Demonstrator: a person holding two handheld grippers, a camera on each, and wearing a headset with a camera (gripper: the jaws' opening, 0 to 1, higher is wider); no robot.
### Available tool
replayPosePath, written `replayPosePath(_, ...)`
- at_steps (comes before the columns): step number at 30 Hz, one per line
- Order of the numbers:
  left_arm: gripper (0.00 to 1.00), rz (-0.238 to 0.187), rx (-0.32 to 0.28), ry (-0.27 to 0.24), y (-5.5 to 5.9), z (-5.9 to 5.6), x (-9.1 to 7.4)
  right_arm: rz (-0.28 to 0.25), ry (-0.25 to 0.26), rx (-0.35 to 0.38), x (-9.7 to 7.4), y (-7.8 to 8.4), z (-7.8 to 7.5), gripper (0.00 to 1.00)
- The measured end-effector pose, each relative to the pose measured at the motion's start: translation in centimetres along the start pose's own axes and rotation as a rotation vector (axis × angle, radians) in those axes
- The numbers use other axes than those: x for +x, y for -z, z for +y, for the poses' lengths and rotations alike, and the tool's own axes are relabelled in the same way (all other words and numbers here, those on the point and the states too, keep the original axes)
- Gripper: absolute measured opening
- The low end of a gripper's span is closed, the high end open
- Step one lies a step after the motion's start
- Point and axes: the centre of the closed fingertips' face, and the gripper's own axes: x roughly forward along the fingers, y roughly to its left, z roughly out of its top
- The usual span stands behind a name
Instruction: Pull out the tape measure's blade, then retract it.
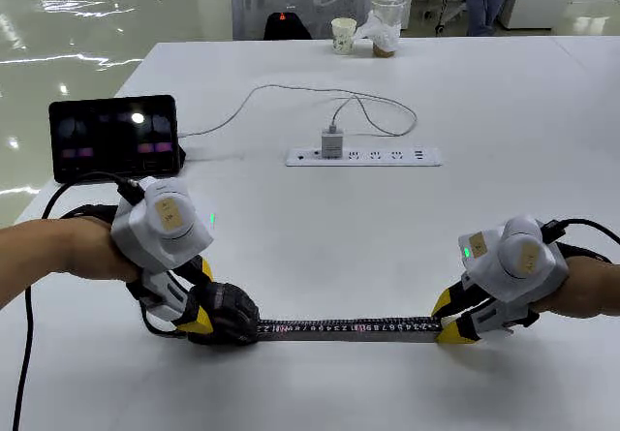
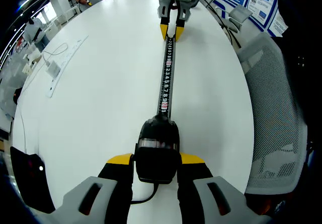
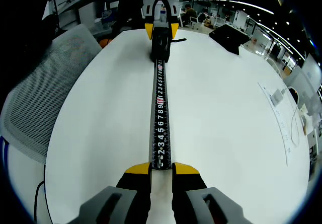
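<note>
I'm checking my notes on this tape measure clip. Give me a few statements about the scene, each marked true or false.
1. The left tongs grip the tape measure's case. True.
2. The blade is wound fully back into the case. False: it lies stretched out flat on the table between the two tongs.
3. The right tongs hold the free end of the blade. True.
4. The power strip lies under the blade. False: it lies farther back on the table, well apart from the blade.
</note>
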Motion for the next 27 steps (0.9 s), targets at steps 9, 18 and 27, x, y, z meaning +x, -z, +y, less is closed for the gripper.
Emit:
replayPosePath(9,0.31,0.009,-0.009,-0.003,0.1,-0.1,0.2,0.013,0.014,-0.003,0.1,0.0,-0.1,0.14)
replayPosePath(18,0.39,0.001,-0.032,-0.01,0.2,-0.2,0.1,-0.004,0.032,0.022,-0.4,0.3,-0.2,0.2)
replayPosePath(27,0.48,-0.031,-0.085,-0.02,0.2,-0.6,-0.3,-0.016,0.061,0.057,-1.3,0.7,0.0,0.3)
